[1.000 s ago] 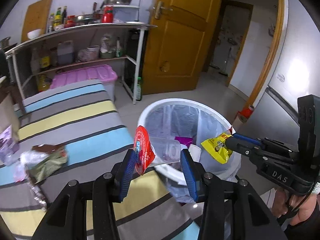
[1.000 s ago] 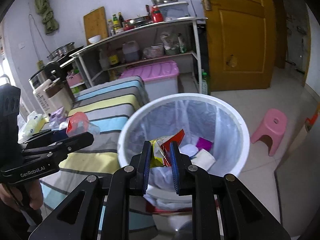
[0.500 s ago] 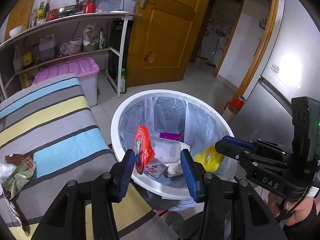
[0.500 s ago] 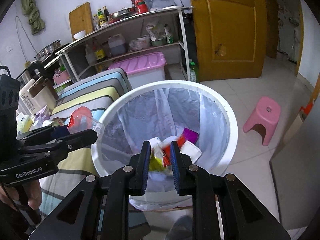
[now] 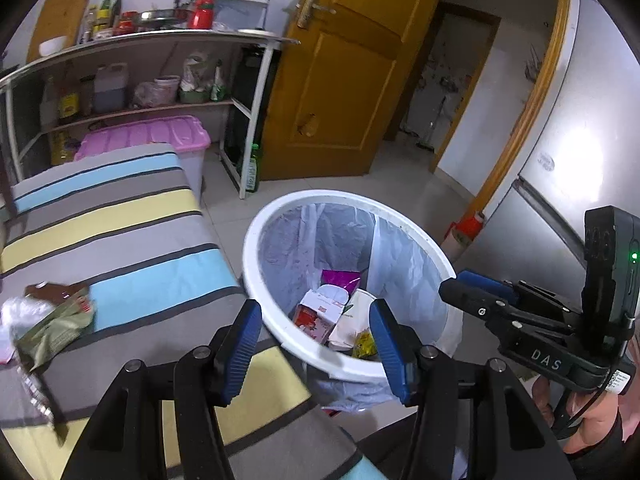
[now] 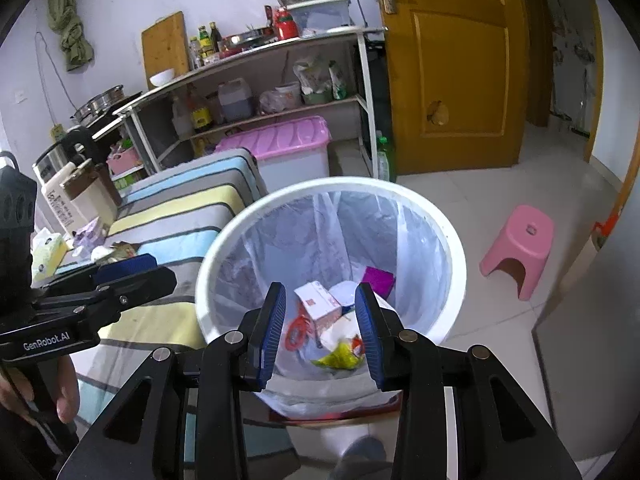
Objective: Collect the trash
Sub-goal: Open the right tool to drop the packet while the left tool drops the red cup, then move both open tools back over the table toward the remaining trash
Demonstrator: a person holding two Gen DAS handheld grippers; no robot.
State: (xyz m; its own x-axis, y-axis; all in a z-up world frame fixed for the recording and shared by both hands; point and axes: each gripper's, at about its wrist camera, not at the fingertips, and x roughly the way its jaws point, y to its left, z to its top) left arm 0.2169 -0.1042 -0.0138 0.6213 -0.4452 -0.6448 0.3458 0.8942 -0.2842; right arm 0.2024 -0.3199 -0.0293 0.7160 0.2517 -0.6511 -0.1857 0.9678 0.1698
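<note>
A white bin [image 5: 256, 240] with a clear liner stands beside the striped table [image 5: 120, 232]. My left gripper [image 5: 316, 340] hangs over the bin's near rim, its jaws opening with nothing between them. My right gripper [image 6: 320, 332] is above the bin [image 6: 456, 248], its jaws also opening and empty. Inside lie a yellow wrapper [image 6: 340, 358], a red-lidded clear cup [image 6: 298, 328], a red-and-white carton [image 6: 320, 304], a paper cup [image 5: 352, 320] and a purple packet [image 6: 378, 278]. A green wrapper [image 5: 52, 328] and other scraps lie on the table at the left.
A pink stool [image 6: 520, 248] stands on the tiled floor right of the bin. A pink-lidded storage box [image 6: 280, 144] and a loaded shelf rack [image 6: 280, 48] are behind the table. A yellow door [image 5: 332, 92] and a grey fridge [image 5: 560, 200] bound the far and right sides.
Both grippers have opened. The red-lidded cup left my left gripper and the yellow wrapper left my right one; both now lie in the bin.
</note>
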